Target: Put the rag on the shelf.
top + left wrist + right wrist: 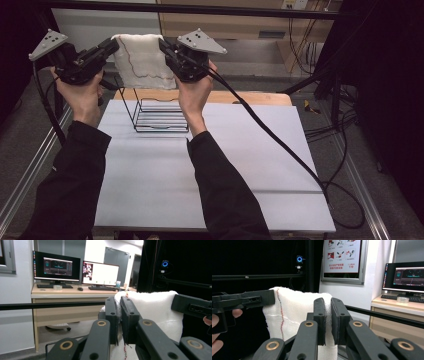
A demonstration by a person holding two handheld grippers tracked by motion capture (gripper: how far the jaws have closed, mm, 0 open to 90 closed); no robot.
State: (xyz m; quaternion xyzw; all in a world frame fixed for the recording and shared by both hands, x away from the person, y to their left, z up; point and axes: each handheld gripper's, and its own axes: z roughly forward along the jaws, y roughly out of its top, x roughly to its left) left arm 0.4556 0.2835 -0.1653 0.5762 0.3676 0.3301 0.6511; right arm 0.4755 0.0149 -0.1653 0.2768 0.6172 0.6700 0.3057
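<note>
A white towel with a thin red line hangs spread between both grippers, high above the far end of the table. My left gripper is shut on the towel's upper left corner. My right gripper is shut on the upper right corner. The cloth drops below the jaws in both gripper views. Under the towel a black wire rack stands on the table.
The white table top stretches toward the person, with a wooden board edge behind the rack. A black frame bar crosses overhead. A cable trails from the right gripper across the table. A desk with monitors stands beyond.
</note>
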